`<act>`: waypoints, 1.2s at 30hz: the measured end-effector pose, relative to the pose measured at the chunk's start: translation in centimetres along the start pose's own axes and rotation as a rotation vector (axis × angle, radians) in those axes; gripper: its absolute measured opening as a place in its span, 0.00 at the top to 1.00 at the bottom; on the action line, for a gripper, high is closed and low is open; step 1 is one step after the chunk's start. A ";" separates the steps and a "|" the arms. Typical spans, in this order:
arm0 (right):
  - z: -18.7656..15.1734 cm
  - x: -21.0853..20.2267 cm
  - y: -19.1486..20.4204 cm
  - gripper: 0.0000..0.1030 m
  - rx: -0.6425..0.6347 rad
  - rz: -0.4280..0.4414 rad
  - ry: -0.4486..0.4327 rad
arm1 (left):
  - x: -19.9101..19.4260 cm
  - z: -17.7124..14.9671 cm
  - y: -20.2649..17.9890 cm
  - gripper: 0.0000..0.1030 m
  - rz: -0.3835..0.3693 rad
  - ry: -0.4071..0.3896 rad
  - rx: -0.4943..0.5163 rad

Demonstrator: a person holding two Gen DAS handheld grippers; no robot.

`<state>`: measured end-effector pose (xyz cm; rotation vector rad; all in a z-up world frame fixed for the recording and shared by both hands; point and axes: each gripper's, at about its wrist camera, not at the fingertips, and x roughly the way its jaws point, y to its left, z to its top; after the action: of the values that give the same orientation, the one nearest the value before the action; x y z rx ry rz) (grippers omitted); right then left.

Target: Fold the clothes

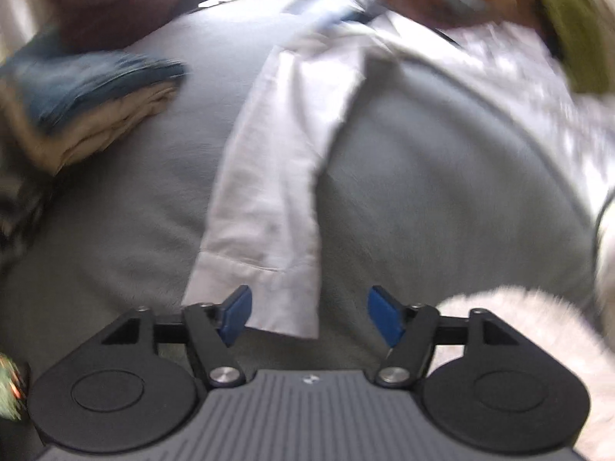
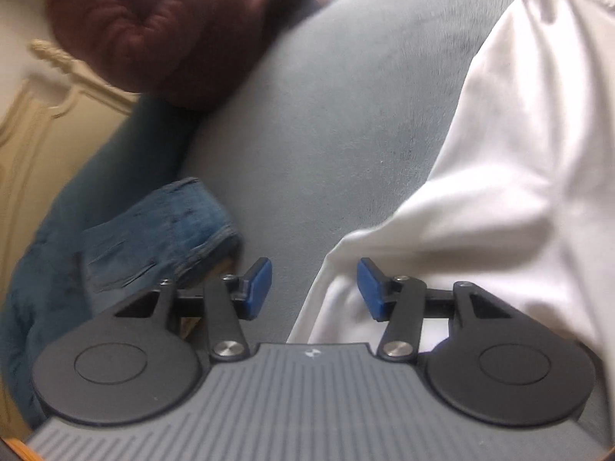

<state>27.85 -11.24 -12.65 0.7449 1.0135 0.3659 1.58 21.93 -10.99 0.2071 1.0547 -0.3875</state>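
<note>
Left gripper (image 1: 309, 313) hovering, jaws apart, straddling the cuff of a white shirt (image 1: 269, 176) sleeve running toward 12 o'clock over the grey bed (image 1: 442, 192). Right gripper (image 2: 313, 288) jaws apart, empty; shirt (image 2: 499, 192) lying at 2 o'clock, folded jeans (image 2: 165, 230) at 10.

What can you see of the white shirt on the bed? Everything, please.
The white shirt looks like thin woven cotton, creased and unfolded. One long sleeve, with a stitched cuff, lies flat on the grey bedcover and reaches toward the open left gripper, its cuff end between the fingers. In the right wrist view its bunched body lies by the open right gripper. Neither grips it.
</note>
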 end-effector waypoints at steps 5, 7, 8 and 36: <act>-6.5 -1.1 -0.5 0.52 0.079 0.063 0.189 | -0.1 0.7 5.5 0.37 0.010 -0.055 -0.322; -9.6 -0.7 -0.5 0.52 0.109 0.082 0.294 | 1.7 1.2 7.0 0.47 0.061 -0.010 -0.385; -11.2 -0.6 -0.4 0.52 0.124 0.092 0.347 | 2.5 1.3 7.3 0.49 0.074 0.016 -0.390; -20.7 6.4 1.7 0.95 0.256 0.152 0.490 | 5.4 2.4 11.3 0.94 0.251 0.098 -0.400</act>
<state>13.26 1.80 -22.01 0.9930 1.4881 0.5746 10.40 30.27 -14.77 -0.0015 1.1638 0.0638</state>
